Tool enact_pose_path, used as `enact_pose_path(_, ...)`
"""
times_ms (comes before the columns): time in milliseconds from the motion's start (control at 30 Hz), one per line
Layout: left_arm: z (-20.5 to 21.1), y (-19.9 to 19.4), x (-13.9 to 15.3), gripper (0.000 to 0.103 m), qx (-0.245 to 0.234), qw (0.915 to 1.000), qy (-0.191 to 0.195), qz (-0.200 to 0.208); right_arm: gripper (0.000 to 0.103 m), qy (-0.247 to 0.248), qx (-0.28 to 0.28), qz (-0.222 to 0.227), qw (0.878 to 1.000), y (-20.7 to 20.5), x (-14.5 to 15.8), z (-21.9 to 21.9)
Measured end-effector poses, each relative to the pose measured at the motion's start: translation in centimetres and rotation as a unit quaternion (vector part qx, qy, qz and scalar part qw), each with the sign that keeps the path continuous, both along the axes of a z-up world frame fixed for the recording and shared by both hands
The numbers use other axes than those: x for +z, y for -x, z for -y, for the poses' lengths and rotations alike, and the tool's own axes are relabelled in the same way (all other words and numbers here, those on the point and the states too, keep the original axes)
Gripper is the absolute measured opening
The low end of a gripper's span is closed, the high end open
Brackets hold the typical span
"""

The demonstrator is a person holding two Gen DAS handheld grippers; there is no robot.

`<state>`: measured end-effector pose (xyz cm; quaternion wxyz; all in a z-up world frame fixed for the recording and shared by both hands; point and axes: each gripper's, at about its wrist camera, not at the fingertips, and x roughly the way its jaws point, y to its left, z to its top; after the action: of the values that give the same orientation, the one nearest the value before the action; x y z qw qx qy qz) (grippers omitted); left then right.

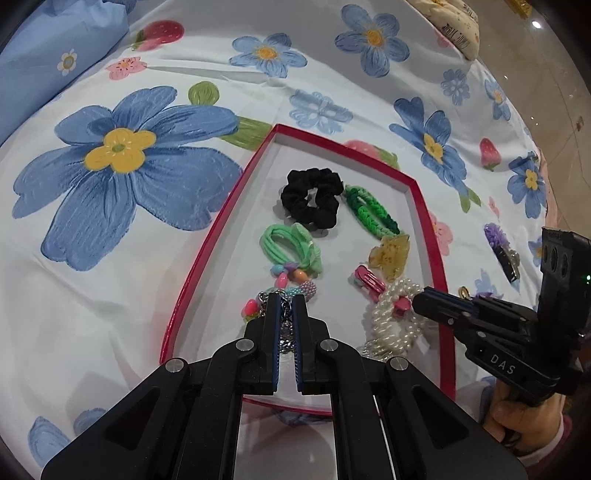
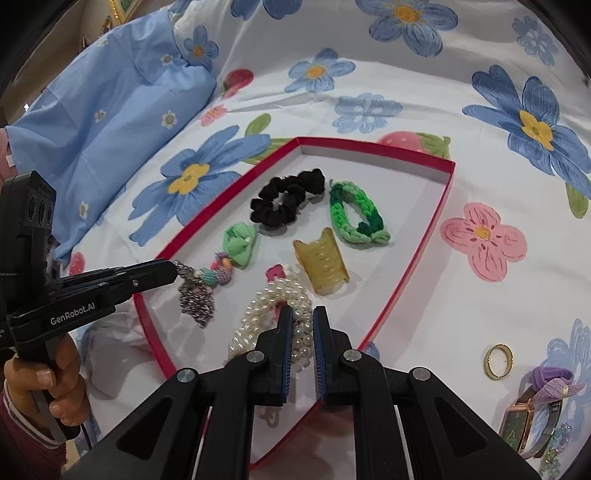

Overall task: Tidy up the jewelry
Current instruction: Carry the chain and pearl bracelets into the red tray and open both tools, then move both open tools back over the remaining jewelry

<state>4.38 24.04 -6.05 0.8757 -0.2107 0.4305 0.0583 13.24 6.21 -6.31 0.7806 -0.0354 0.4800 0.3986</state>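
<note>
A red-rimmed tray [image 1: 207, 236] [image 2: 436, 229] lies on the flowered bedsheet. It holds a black scrunchie [image 1: 310, 195] [image 2: 284, 199], a green braided band [image 1: 369, 210] [image 2: 358, 214], a light green hair tie [image 1: 288, 247] [image 2: 240, 240], a yellow claw clip [image 1: 388, 254] [image 2: 321, 266], a pink clip [image 1: 365, 282] and a pearl bracelet [image 1: 391, 321] [image 2: 266, 314]. My left gripper [image 1: 287, 301] [image 2: 173, 267] is shut on a silver chain with coloured beads [image 1: 286, 321] [image 2: 197, 295], just above the tray floor. My right gripper [image 2: 303, 314] [image 1: 419, 299] is slightly open over the pearl bracelet, and I cannot see it gripping.
On the sheet right of the tray lie a gold ring [image 2: 498, 361], a purple hair tie [image 2: 552, 384] [image 1: 496, 236] and a green-faced watch [image 2: 517, 428]. A blue pillow [image 2: 110, 122] [image 1: 55, 55] lies at the far left. A cream cushion [image 1: 450, 22] sits at the back.
</note>
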Motion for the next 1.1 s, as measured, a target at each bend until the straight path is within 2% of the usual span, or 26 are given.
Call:
enact_pose_path(467,0.5,-0.6,-0.6,0.005,-0.008,0.9998,-0.009,-0.016,0.011,0.012,0.012,0.008,1.0,0.1,-0.1,-0.6)
enact_pose_path(567,0.4,-0.4,-0.4,0.005,-0.001,0.9998,-0.013,-0.017,0.015,0.009,0.013,0.003,1.0,0.0,-0.1,-0.6)
enact_pose_path(633,0.5,-0.4,-0.2,0.008,0.002,0.9998,-0.014,-0.017,0.016,0.001,0.012,-0.004,1.0,-0.1,-0.1,-0.4)
enact_pose_path(700,0.5,-0.2,0.0,0.017,0.002,0.9997,-0.015,-0.017,0.016,-0.001,0.01,-0.005,1.0,-0.1,-0.1,-0.3)
enact_pose_path(767,0.8,-0.1,0.3,0.025,0.003,0.9996,-0.022,-0.017,0.021,-0.015,0.01,-0.01,1.0,0.0,0.2,0.1)
enact_pose_path(833,1.0,0.1,0.6,0.026,0.004,0.9995,-0.027,-0.015,0.032,-0.023,0.008,-0.006,1.0,0.2,0.7,0.6)
enact_pose_path(900,1.1,0.3,1.0,0.028,0.005,0.9995,-0.028,-0.014,0.037,-0.031,0.005,-0.001,1.0,0.5,1.3,1.1)
enact_pose_path(1100,2.3,1.4,2.4,0.035,0.001,0.9997,-0.024,0.001,0.037,-0.055,-0.023,0.01,0.998,1.2,3.1,4.4)
